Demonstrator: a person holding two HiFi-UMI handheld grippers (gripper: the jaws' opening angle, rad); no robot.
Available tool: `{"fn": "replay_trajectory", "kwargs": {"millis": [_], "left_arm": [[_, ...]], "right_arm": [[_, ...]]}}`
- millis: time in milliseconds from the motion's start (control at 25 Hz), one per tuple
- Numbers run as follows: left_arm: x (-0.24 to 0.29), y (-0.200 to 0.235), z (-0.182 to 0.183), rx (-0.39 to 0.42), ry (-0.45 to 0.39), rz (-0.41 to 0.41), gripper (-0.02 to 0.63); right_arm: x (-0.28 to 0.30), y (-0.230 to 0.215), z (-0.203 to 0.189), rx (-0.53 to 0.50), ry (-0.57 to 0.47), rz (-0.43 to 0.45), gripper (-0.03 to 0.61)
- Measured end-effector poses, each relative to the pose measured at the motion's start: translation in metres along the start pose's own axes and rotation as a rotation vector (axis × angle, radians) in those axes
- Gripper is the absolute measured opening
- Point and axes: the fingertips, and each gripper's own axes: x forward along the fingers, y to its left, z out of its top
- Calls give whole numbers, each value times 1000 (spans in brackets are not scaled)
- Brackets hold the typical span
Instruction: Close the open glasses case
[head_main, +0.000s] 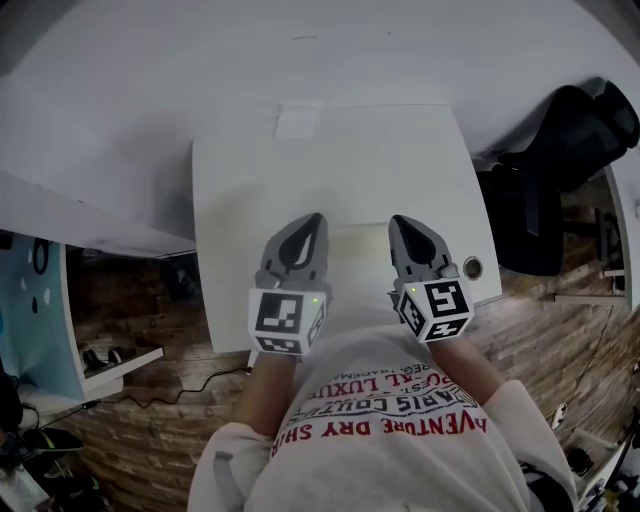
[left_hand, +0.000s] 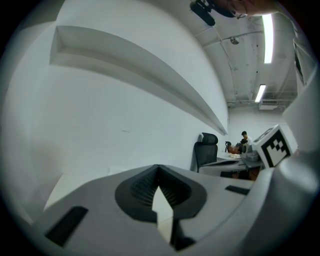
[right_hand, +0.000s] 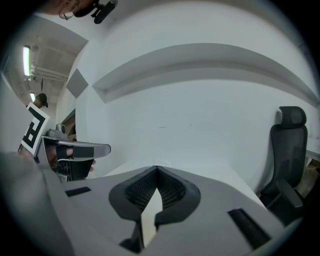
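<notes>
No glasses case shows in any view. In the head view my left gripper (head_main: 317, 219) and my right gripper (head_main: 398, 221) are held side by side over the near half of a white table (head_main: 240, 180), tips pointing away from me. Both are shut, jaw tips meeting, with nothing between them. The left gripper view looks along the shut left gripper (left_hand: 158, 168) at the table top and a white wall. The right gripper view shows the shut right gripper (right_hand: 157, 169), with the left gripper (right_hand: 75, 149) at its left.
A flat white sheet (head_main: 298, 120) lies at the table's far edge. A small round fitting (head_main: 472, 267) sits near the right edge. A black office chair (head_main: 560, 160) stands to the right; wooden floor surrounds the table. A white wall (head_main: 120, 90) lies beyond.
</notes>
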Motion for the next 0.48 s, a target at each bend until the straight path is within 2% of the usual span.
{"fn": "replay_trajectory", "kwargs": {"millis": [480], "left_arm": [[7,-4,-16,-5,34,-16,-2]], "right_arm": [[9,1,-13,19,24,10,12]]}}
